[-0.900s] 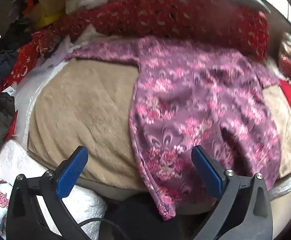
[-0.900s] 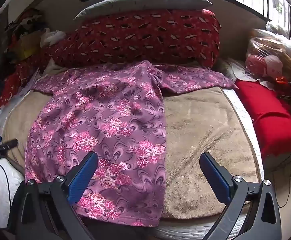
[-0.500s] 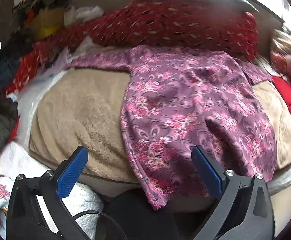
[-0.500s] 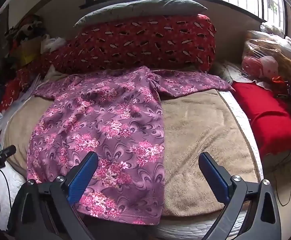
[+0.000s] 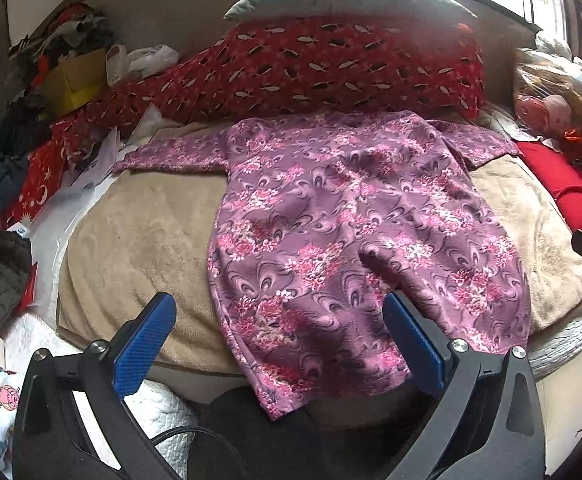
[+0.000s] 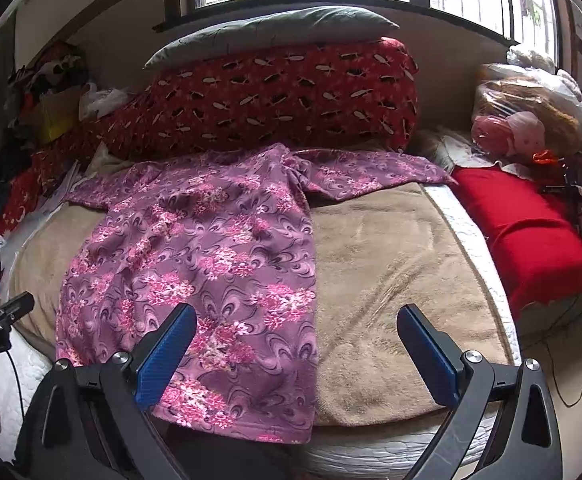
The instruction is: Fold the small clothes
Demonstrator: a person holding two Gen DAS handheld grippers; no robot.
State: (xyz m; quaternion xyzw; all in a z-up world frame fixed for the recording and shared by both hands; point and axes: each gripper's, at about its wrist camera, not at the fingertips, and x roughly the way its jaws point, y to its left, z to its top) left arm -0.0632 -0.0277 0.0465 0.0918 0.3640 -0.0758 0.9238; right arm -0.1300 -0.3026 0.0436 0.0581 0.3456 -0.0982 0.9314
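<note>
A purple floral long-sleeved garment lies spread flat on a tan blanket, sleeves out to both sides, hem hanging over the near bed edge. It also shows in the right wrist view. My left gripper is open and empty, held back above the hem's left part. My right gripper is open and empty, above the garment's right hem corner and the tan blanket. Neither gripper touches the cloth.
A long red patterned bolster and a grey pillow lie behind the garment. A red cushion and bagged toys sit at right. Piled clothes and a white quilt sit at left.
Both grippers have pulled back and tilted up, so more of the bed, the bolster and the windows shows. The garment has not moved. Both grippers stay open.
</note>
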